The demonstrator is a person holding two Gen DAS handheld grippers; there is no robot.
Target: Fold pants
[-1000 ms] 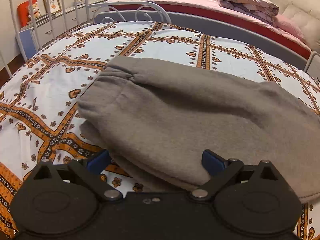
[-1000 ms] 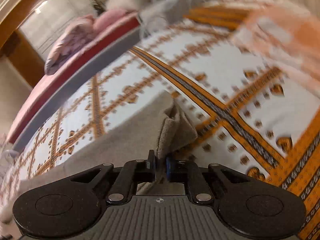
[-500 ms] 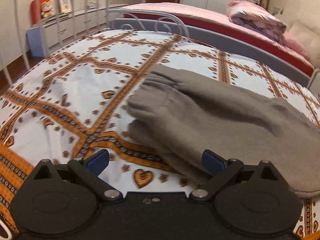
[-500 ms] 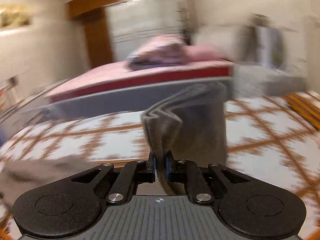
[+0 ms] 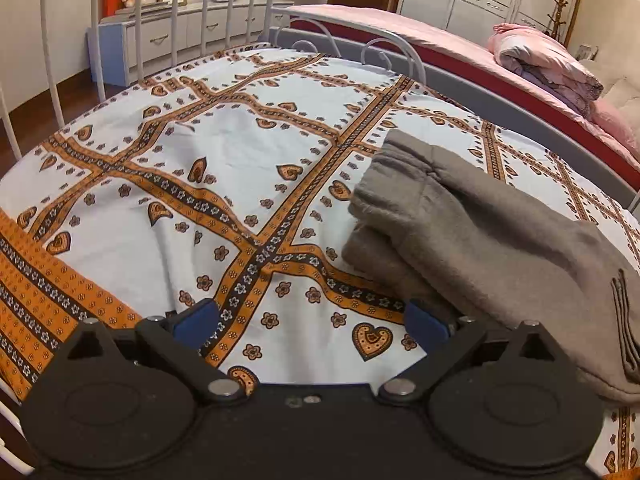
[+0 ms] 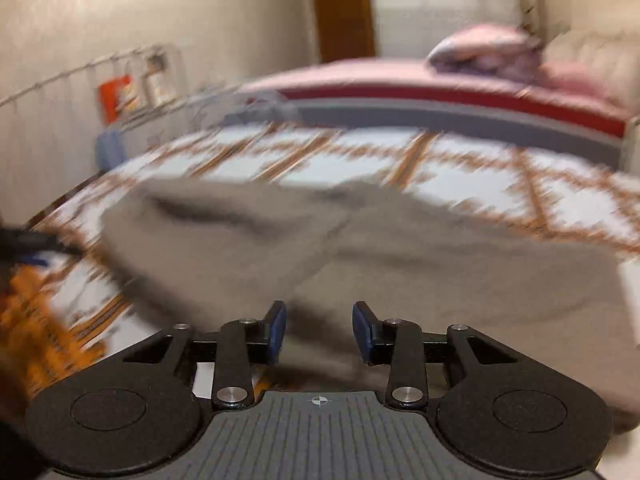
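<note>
Pants point(image 5: 472, 236), grey and fleecy, lie folded in layers on our patterned bedspread point(image 5: 224, 168), toward the bed's right side and near its front edge. We judge them soft, fairly thick and limp: they will sag and slide off a fold unless we take hold at a doubled edge or at the cuffed end lying toward the middle of the bed. Beyond the far edge stands a second bed point(image 5: 460, 44) with pink bedding, and white metal rails point(image 5: 136, 20) rise along the left edge; neither blocks us. Our left gripper point(image 5: 312, 320) hangs wide open and empty above the bedspread, just beside the pants. Our right gripper point(image 6: 318, 332) has just been opening; its pads stand apart above the blurred grey cloth, pressing nothing.
</note>
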